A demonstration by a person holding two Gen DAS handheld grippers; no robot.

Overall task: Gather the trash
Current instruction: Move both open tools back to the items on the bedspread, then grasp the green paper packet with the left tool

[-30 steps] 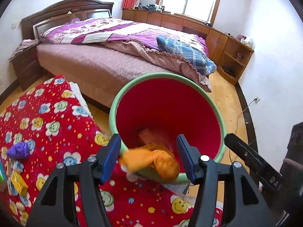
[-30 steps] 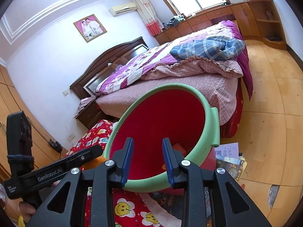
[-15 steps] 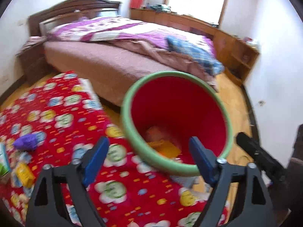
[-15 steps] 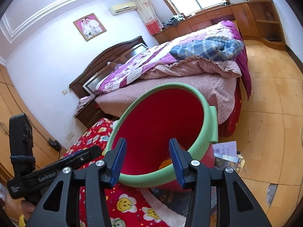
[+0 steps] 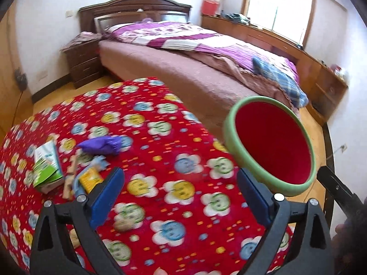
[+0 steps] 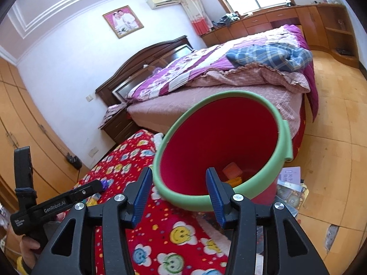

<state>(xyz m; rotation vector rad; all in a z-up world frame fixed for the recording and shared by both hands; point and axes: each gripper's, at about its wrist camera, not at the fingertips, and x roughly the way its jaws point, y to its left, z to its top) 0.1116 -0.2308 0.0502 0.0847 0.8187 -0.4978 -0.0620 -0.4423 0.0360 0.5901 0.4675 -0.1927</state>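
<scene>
Left claw (image 5: pixel 181 197) has its jaws spread wide and opening, nothing between them, only the red smiley-flower cloth (image 5: pixel 160 160) of the tabletop below. Right claw (image 6: pixel 179 194) has its jaws partly apart, not clamped on anything; the near green rim of the bin (image 6: pixel 183 197) sits in the gap, and whether the pads touch it cannot be told. Bin is red inside with a thick green rim, tilted with its mouth toward the cameras, at the tabletop's edge beside the bed (image 5: pixel 183 68). Inside the bin, low near the bottom, an orange-red block (image 6: pixel 231 169) and some yellow-orange trash (image 6: pixel 236 180), partly hidden by the rim. Trash on the cloth, in the left wrist view, well apart from the bin: crumpled purple wrapper (image 5: pixel 101 145), green and white carton (image 5: pixel 47 166) lying flat, yellow packet (image 5: pixel 90 180) just beside the left claw's left finger, small blue scrap (image 5: pixel 99 162) between wrapper and packet. This cluster is blurred. In the right wrist view the left claw shows at lower left, held by a hand (image 6: pixel 27 249). Papers and booklets (image 6: pixel 290 183) lie on the wooden floor just beside the bin's base.
</scene>
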